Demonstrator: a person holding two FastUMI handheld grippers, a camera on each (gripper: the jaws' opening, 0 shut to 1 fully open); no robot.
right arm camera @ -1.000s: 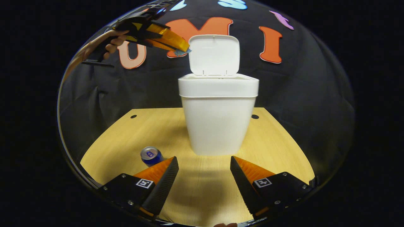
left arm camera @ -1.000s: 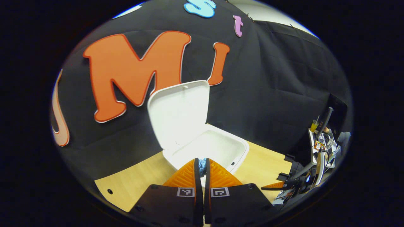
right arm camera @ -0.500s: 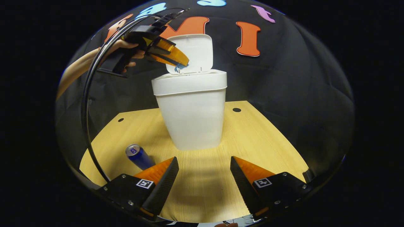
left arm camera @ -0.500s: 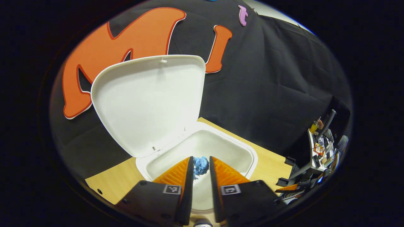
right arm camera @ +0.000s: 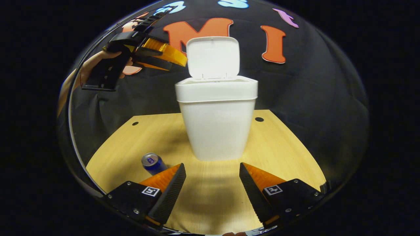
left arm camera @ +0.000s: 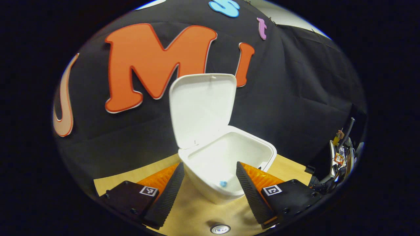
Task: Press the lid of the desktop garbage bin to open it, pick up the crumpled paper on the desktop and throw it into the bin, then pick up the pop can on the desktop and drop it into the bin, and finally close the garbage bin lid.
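now crumpled paper (left arm camera: 223,183) lay inside bin (right arm camera: 217,114), lid (right arm camera: 212,56) up; left gripper (left arm camera: 210,183) spread, empty, above bin; right gripper (right arm camera: 212,183) spread, empty, low over desktop (right arm camera: 279,147); pop can (right arm camera: 152,162) upright just beside its left finger, nearer right gripper

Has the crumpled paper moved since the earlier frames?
Yes. It has left the left gripper, now open, and dropped: it lies at the bottom of the garbage bin, as a blue crumpled paper.
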